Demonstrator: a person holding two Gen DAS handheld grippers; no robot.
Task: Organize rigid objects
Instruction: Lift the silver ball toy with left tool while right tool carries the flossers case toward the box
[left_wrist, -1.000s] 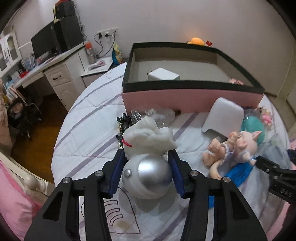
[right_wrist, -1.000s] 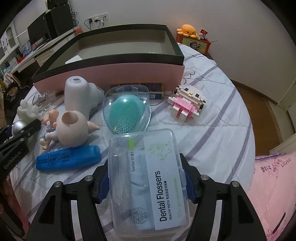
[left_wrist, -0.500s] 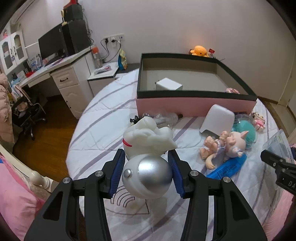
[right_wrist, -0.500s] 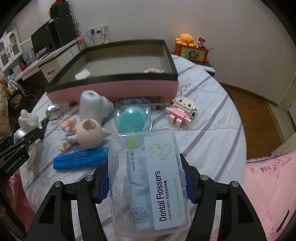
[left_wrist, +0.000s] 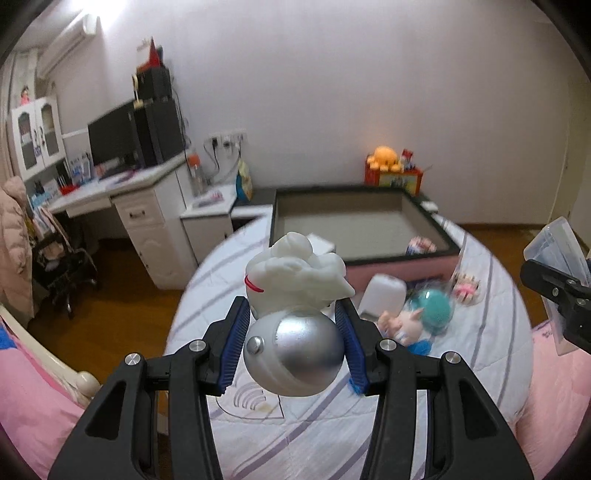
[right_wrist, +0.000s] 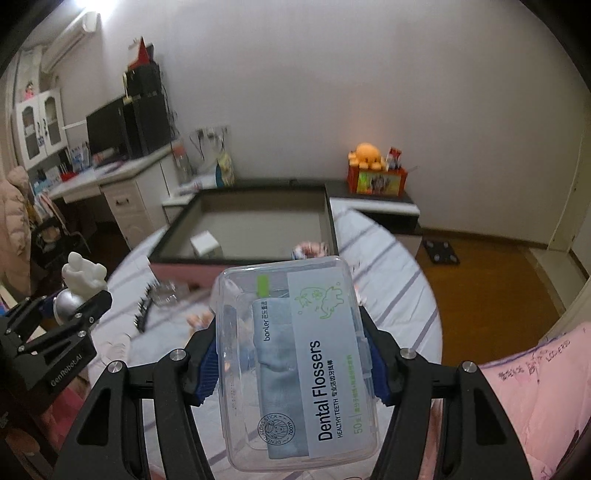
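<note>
My left gripper (left_wrist: 292, 338) is shut on a white figurine on a silver ball (left_wrist: 295, 350), held high above the striped round table (left_wrist: 487, 350). My right gripper (right_wrist: 291, 365) is shut on a clear dental flossers box (right_wrist: 295, 354), also lifted off the table. Beyond both stands the big open box (left_wrist: 354, 225) with dark rim and pink front wall (right_wrist: 177, 271); a small white box (right_wrist: 205, 243) and a small toy (left_wrist: 421, 245) lie inside. In the right wrist view the left gripper (right_wrist: 70, 314) with its figurine (right_wrist: 83, 275) hangs at the left.
On the table lie a white cap-shaped thing (left_wrist: 382, 299), a piglet figure (left_wrist: 400, 325), a teal brush in a clear dome (left_wrist: 436, 304), a pink block toy (left_wrist: 467, 286), a clear bottle (right_wrist: 166, 291). A desk (left_wrist: 122, 199) and chair (left_wrist: 66, 266) stand left; pink bedding (right_wrist: 535, 391) right.
Both grippers have risen and tilted up with their loads; the table objects now look smaller and lower, and more of the room shows. Grips unchanged.
</note>
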